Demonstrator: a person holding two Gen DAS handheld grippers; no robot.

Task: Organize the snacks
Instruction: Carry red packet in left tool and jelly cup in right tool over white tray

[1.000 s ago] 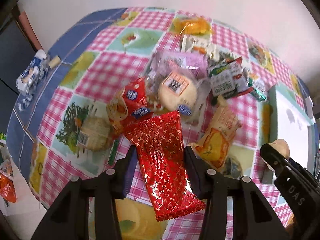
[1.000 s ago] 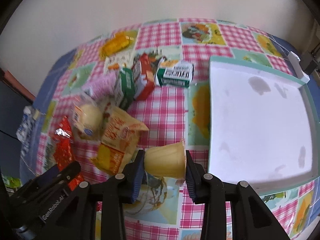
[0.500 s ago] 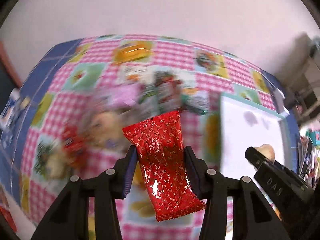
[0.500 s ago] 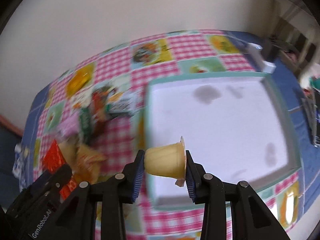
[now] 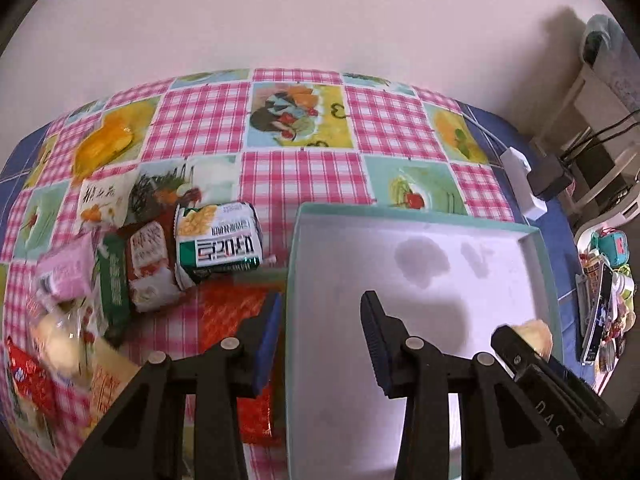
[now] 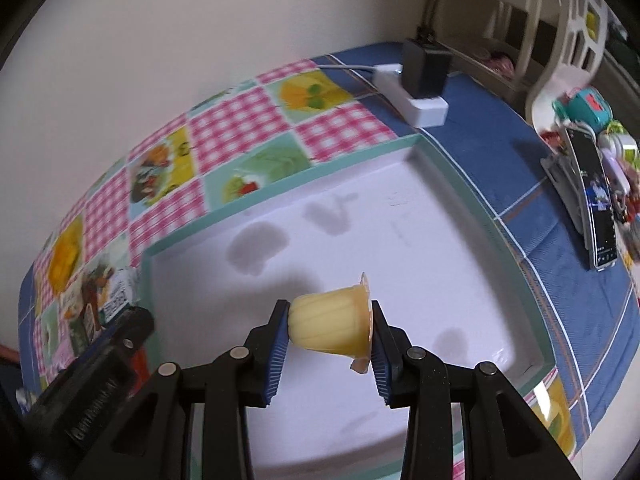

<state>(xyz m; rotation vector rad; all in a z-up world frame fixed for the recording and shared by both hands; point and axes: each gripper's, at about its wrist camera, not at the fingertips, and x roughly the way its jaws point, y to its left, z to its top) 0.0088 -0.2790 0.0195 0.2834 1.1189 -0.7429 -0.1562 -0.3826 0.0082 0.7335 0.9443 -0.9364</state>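
Note:
My left gripper (image 5: pixel 320 316) is open and empty above the left rim of the white tray (image 5: pixel 536 240). The red snack packet (image 5: pixel 232 316) lies blurred on the tablecloth just left of the tray, under the left finger. My right gripper (image 6: pixel 330 328) is shut on a yellow pudding cup (image 6: pixel 330 326), held on its side above the tray's white floor (image 6: pixel 420 240). The cup also shows in the left wrist view (image 5: pixel 534 334) at the right.
A pile of snack packs sits left of the tray: a green-white pack (image 5: pixel 218 242), a red-white pack (image 5: pixel 148 268), a pink pack (image 5: pixel 64 272), a bun (image 5: pixel 56 344). A white power strip (image 6: pixel 412 96) with a black adapter lies beyond the tray. A phone (image 6: pixel 596 208) stands at the right.
The left gripper opened and the red packet dropped onto the tablecloth beside the tray. Both grippers swung right toward the tray; the right one carried the pudding cup further over it.

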